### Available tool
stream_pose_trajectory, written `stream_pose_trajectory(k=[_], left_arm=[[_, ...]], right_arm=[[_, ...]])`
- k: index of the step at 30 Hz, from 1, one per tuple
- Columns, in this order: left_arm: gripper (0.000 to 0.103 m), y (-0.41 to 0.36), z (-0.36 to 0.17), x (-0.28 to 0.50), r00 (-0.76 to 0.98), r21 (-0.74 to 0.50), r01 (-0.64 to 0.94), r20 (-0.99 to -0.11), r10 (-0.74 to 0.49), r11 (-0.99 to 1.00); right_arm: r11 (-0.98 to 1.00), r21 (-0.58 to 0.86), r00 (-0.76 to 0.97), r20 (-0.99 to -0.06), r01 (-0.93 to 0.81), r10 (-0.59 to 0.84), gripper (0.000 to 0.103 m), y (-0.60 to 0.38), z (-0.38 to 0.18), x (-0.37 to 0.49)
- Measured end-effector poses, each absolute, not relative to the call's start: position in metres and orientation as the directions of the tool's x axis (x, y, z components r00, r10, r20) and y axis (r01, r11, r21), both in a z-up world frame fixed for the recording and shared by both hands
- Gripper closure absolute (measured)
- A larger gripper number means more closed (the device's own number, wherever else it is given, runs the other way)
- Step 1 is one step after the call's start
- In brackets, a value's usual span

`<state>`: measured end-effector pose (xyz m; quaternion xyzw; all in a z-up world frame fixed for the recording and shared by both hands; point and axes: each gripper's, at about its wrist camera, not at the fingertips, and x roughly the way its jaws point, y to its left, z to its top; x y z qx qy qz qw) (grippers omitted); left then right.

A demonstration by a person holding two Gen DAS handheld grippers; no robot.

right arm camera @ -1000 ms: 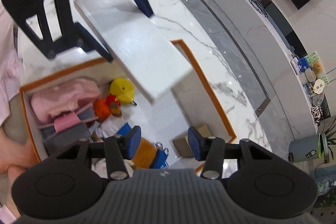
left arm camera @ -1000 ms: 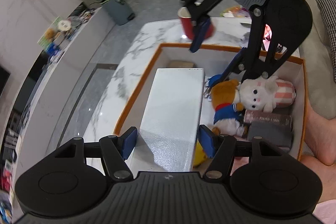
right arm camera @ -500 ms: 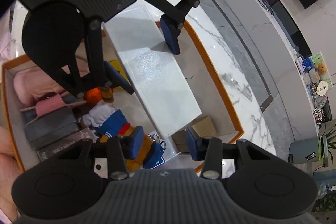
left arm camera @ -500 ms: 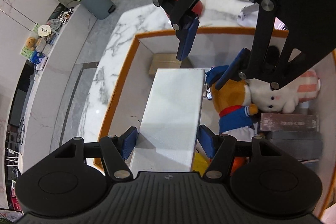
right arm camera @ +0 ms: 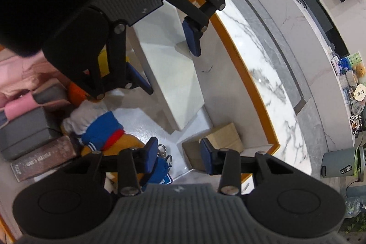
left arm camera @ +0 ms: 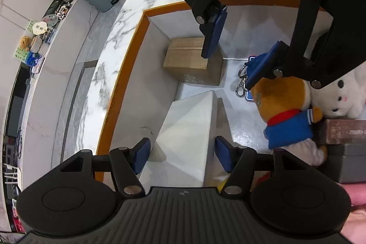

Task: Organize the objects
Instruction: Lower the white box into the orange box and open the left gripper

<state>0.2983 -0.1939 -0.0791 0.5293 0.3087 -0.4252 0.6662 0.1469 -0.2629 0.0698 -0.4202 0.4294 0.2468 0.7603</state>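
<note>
Clearly the left gripper (left arm camera: 183,158) grips a white box (left arm camera: 189,132) inside the orange-rimmed bin (left arm camera: 119,93); the right gripper (right arm camera: 178,156), empty, is closing just ahead, and could knock the box askew against the cardboard box (left arm camera: 192,61) beyond.

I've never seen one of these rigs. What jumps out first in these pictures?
A long white rectangular box sits between the left gripper pads, down inside a big orange-rimmed white bin. Beside it lie an orange plush toy in a blue jacket and a small brown cardboard box, under the closing, empty right gripper.
</note>
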Motion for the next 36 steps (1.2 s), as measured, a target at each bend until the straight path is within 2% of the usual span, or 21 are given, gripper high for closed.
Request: stream_pose_trajectory(k=[5,11,31,36], left_arm=[[0.031,-0.196,-0.088,0.294,0.431,0.443,0.896,-0.861,-0.271,0.02],[0.032,-0.197,-0.106,0.294,0.439,0.46,0.886,-0.868,-0.231,-0.047],[0.029,-0.205,-0.113,0.301,0.519,0.52,0.854,-0.844,-0.135,0.035],[0.028,-0.2,-0.102,0.301,0.517,0.51,0.856,-0.84,-0.164,0.086]], right_arm=[[0.525,-0.411,0.494,-0.869,-0.745,0.02,0.061,-0.266,0.066,0.149],[0.507,-0.403,0.481,-0.877,-0.762,0.026,0.061,-0.262,0.062,0.147],[0.529,-0.406,0.488,-0.873,-0.745,0.018,0.06,-0.258,0.06,0.131],[0.545,-0.402,0.491,-0.871,-0.736,0.021,0.057,-0.256,0.063,0.123]])
